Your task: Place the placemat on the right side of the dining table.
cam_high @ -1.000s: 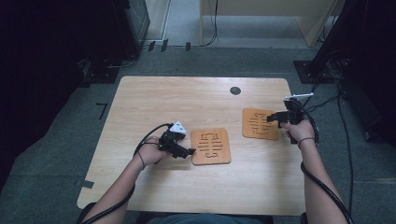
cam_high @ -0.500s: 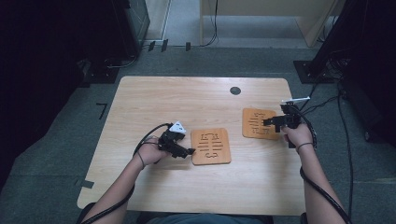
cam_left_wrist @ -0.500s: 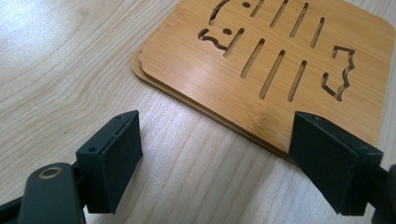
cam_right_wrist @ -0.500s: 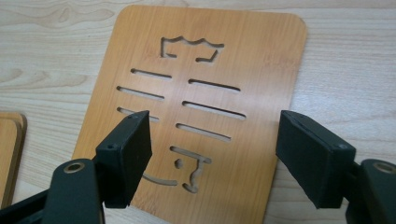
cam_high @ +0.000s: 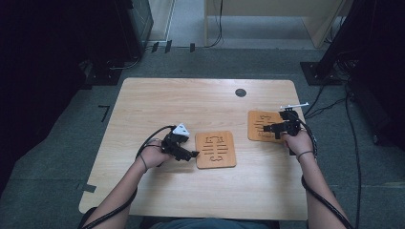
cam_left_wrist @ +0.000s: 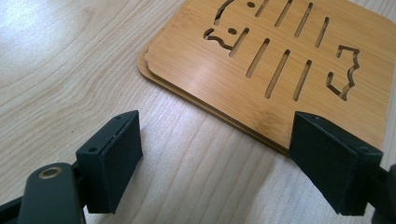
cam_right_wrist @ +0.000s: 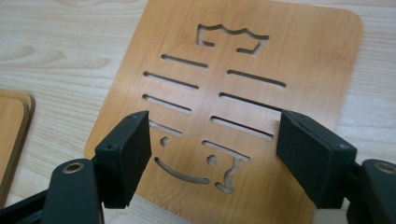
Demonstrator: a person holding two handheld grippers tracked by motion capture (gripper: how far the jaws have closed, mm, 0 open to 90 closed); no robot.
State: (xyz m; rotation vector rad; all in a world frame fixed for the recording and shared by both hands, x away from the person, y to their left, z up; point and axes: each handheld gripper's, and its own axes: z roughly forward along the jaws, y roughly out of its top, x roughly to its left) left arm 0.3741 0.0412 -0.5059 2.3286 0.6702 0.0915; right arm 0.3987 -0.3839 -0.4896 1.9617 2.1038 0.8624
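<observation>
High view: we see a pale wooden table (cam_high: 157, 100) with rounded corners and a small dark round grommet (cam_high: 240, 92) set into its far side. We take that grommet as our landmark. Nearer the person than the grommet, and slightly left of it, lies the stacked trivet (cam_high: 216, 149), a flat bamboo square with rounded corners, cut through with parallel slots and a fish outline. In the left gripper view we make out two thin boards there, one lying on the other, their edges nearly flush. To the right of the grommet and a little nearer the person lies the single trivet (cam_high: 261, 125), of the same warm, fine-grained bamboo and the same cut pattern.

The left gripper (cam_high: 192, 154) rests just beside the stacked trivet's left edge. In its own view the two blocky black jaws stand wide apart with nothing between the pads; one sits over bare table, the other at the stack's corner.

The right gripper (cam_high: 265, 128) hovers over the single trivet. Its jaws have just been opening and now stand spread above the slotted face, with nothing clamped between them.
</observation>
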